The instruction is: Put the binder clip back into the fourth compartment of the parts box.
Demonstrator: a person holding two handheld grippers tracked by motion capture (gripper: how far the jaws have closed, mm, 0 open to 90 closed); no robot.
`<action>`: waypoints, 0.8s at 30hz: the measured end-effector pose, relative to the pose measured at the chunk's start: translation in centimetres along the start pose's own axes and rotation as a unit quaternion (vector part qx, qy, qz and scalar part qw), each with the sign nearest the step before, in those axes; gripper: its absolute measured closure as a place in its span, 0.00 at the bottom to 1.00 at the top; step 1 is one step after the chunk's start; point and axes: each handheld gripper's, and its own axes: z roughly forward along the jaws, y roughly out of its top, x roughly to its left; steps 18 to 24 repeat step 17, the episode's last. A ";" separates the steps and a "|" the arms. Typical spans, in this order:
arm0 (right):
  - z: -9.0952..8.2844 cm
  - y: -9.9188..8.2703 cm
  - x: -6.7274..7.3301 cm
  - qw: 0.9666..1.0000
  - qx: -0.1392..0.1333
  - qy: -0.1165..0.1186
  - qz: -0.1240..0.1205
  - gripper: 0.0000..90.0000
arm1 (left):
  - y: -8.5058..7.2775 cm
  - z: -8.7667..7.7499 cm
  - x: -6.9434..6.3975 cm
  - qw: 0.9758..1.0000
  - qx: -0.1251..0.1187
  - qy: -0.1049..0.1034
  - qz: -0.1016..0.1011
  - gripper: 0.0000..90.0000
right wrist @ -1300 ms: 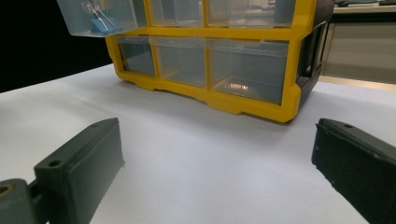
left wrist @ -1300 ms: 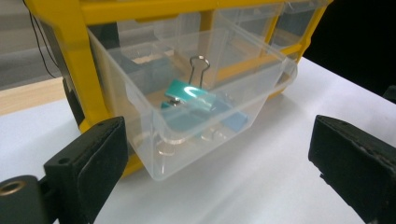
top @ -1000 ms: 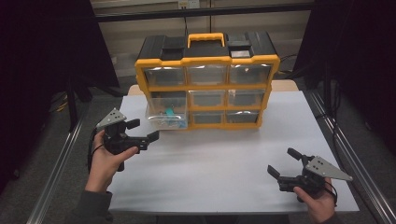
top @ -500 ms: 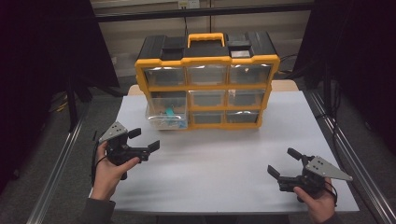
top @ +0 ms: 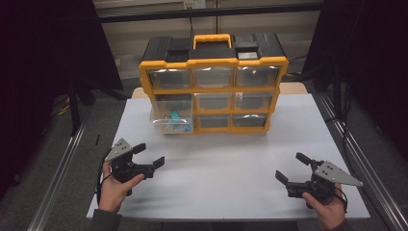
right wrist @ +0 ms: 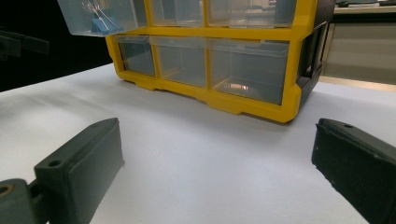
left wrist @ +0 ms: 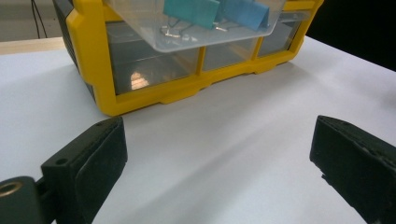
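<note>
A yellow and black organizer [top: 214,82] with clear drawers stands at the back of the white table [top: 226,168]. Its middle-left drawer [top: 171,120] is pulled out and holds blue binder clips [left wrist: 212,11]. My left gripper [top: 149,156] hovers open over the front left of the table, well short of the drawer, with nothing between its jaws. My right gripper [top: 296,168] is open near the front right edge, also holding nothing. In the right gripper view the pulled-out drawer [right wrist: 100,16] sits at the top left.
The other drawers [top: 250,101] are shut and look empty. Metal rails [top: 358,159] run along both sides of the table. Bare table surface lies between the two grippers and in front of the organizer.
My left gripper has drawn back from the organizer toward the table's front left edge. The right gripper has stayed where it was.
</note>
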 end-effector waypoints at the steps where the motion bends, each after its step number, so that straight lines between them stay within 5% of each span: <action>1: 0.0 0.0 0.0 1.000 0.000 -0.001 0.000 0.02 | -0.2 0.0 0.0 1.000 0.002 -0.005 0.003 0.05; 13: 0.0 0.0 0.0 1.000 -0.001 0.001 -0.002 0.02 | -2.2 -0.4 0.2 1.000 0.007 -0.010 0.010 0.05; 24: 0.0 0.0 0.0 1.000 -0.001 0.001 -0.003 0.02 | -2.4 -0.5 0.4 1.000 0.006 -0.001 0.008 0.05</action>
